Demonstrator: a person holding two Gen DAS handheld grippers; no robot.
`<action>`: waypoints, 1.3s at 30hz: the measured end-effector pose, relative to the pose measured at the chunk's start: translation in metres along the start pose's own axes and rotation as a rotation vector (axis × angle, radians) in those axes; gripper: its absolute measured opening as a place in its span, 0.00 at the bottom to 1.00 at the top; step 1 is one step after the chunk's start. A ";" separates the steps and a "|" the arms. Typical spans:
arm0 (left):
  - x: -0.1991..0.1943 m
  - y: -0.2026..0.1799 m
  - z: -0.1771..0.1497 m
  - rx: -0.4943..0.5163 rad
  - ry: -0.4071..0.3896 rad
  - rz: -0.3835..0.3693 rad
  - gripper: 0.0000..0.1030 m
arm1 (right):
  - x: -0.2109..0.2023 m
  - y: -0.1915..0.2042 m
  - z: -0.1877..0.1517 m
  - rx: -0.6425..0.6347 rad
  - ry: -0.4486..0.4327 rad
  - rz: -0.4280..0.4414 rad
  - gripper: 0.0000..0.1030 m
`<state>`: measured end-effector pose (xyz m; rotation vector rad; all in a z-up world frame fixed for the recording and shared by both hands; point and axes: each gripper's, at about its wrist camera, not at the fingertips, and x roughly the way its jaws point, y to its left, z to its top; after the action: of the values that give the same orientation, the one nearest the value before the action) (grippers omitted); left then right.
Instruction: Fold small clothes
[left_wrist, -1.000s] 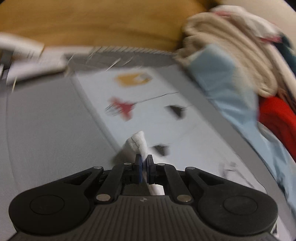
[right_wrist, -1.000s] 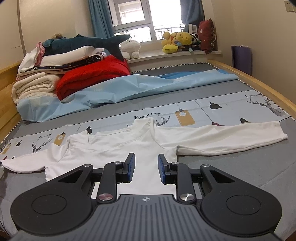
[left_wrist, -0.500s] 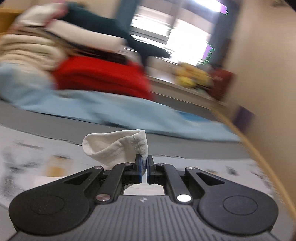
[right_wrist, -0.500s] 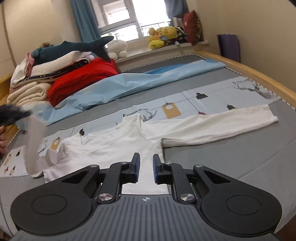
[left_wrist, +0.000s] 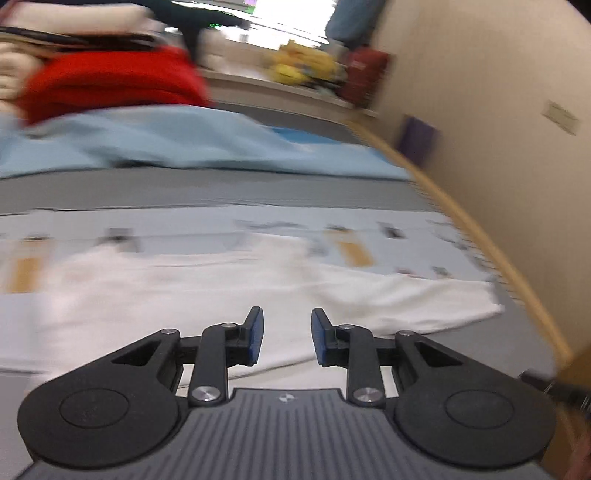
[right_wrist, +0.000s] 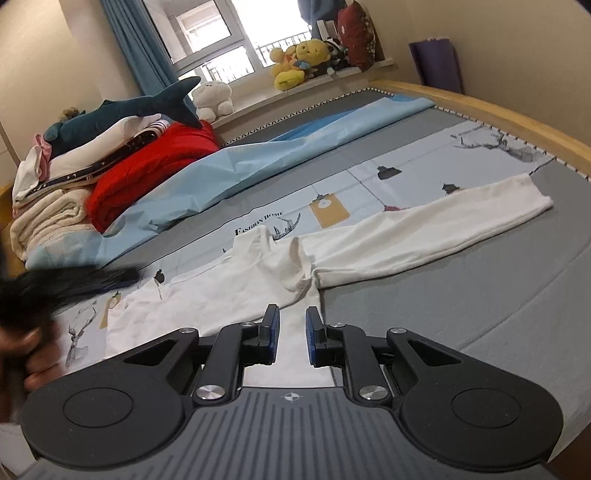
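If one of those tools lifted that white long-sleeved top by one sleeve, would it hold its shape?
Probably not. The white top lies flat and thin on the bed, puckered at the armpit, so it looks floppy and would likely hang and trail. It seems light. The sleeve would probably drag the body along.

From my right tongs (right_wrist: 291, 332) I see the shirt (right_wrist: 229, 295) lying flat on the bed (right_wrist: 480, 314) just ahead, one sleeve (right_wrist: 424, 232) stretched out to the right toward the bed frame (right_wrist: 498, 107). Behind the shirt a sheet (right_wrist: 258, 166) lies across the bed. At the far left a pile of folded bedding (right_wrist: 92, 184) sits on that sheet, a plush shark (right_wrist: 122, 114) on top. Behind it all, soft toys (right_wrist: 299, 62) line the window sill. My left tongs (left_wrist: 286, 334) hang over the shirt's lower part.
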<state>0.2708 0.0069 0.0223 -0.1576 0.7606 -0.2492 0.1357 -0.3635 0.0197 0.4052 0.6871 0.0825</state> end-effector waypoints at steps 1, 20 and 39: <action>-0.015 0.020 -0.006 -0.002 -0.014 0.053 0.30 | 0.004 0.000 -0.001 0.010 -0.001 0.001 0.15; -0.007 0.196 -0.056 -0.382 0.147 0.237 0.20 | 0.208 0.009 0.009 0.205 0.162 -0.055 0.24; 0.067 0.201 -0.058 -0.337 0.248 0.338 0.16 | 0.193 0.019 0.043 0.260 -0.085 0.059 0.06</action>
<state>0.3103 0.1782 -0.1096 -0.3161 1.0585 0.1865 0.3136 -0.3205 -0.0583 0.6752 0.6034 0.0312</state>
